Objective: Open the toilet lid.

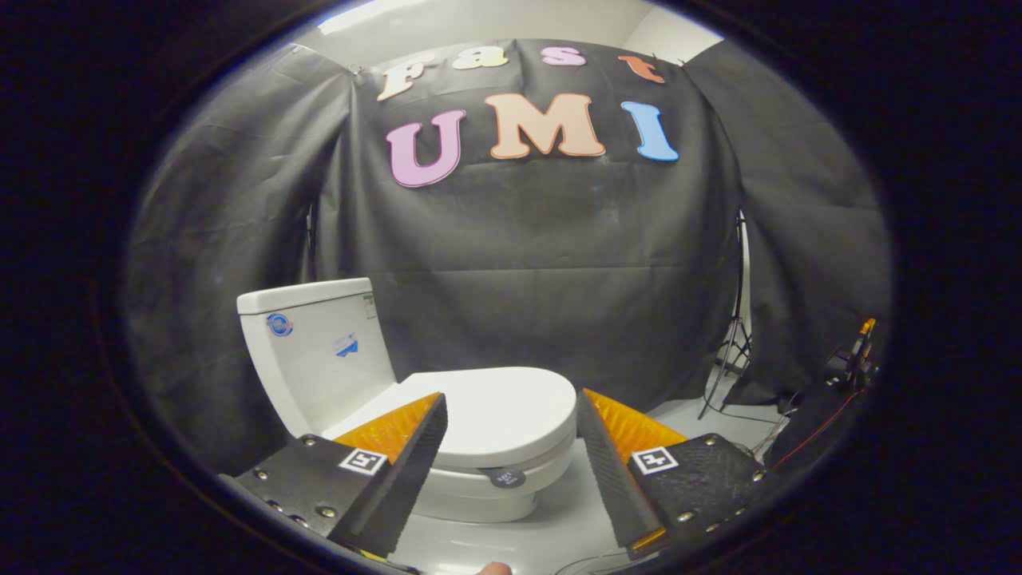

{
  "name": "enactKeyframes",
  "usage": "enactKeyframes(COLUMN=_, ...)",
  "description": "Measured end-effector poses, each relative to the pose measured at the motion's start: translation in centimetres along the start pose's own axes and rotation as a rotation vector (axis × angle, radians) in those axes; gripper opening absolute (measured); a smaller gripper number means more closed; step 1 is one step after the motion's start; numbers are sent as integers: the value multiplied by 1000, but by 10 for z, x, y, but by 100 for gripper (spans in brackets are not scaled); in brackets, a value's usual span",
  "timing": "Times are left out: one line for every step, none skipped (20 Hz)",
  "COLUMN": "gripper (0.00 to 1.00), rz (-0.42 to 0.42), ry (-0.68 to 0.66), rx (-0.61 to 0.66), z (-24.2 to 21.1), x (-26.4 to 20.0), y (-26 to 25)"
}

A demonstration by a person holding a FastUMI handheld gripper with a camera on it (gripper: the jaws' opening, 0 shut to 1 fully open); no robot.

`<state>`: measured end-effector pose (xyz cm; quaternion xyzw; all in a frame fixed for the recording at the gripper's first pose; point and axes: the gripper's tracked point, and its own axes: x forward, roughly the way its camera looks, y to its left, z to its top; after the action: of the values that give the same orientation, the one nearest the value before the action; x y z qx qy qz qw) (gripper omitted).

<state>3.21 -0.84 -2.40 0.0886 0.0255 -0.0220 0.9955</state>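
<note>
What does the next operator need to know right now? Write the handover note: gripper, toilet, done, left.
Gripper: open, fingers spread wide, holding nothing, touching nothing.
Toilet: ahead of the fingers, seen from its side, tank behind the bowl. Toilet lid lies flat and closed, its front edge between the two fingertips and beyond them.
Done: the approach only; lid untouched.
Left: bring a finger under the lid's front edge, probably from the rounded end away from the tank, and swing it up toward the tank.
</note>
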Motion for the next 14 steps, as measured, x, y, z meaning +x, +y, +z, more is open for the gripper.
enactKeyframes(gripper=96, rz=-1, ry=2, rx=7, z=0, x=1, y=-1)
enactKeyframes(gripper=96, rz=-3, ry=2, rx=14, z=-1, x=2, y=-2)
enactKeyframes(gripper=96, rz=-5, ry=1, rx=20, z=0, x=2, y=-3)
enactKeyframes(gripper=96, rz=-5, ry=-2, rx=30, z=-1, x=3, y=-3)
enactKeyframes(gripper=96, rz=-4, ry=-3, rx=43, z=-1, x=4, y=-3)
enactKeyframes(gripper=96, rz=0, ry=-5, rx=63, z=-2, x=4, y=-4)
enactKeyframes(gripper=96, rz=8, ry=-10, rx=85, z=-2, x=6, y=-3)
enactKeyframes(gripper=96, rz=15, ry=-13, rx=105, z=-2, x=7, y=1)
enactKeyframes(gripper=96, rz=19, ry=-17, rx=124, z=-2, x=11, y=3)
enactKeyframes(gripper=96, rz=24, ry=-19, rx=145, z=-2, x=15, y=5)
enactKeyframes(gripper=96, rz=27, ry=-20, rx=166, z=-2, x=19, y=6)
enactKeyframes(gripper=96, rz=30, ry=-23, rx=190, z=-3, x=23, y=6)
enactKeyframes(gripper=96, rz=34, ry=-29, rx=222, z=-3, x=28, y=7)
enactKeyframes(gripper=96, rz=41, ry=-34, rx=262, z=-4, x=31, y=8)
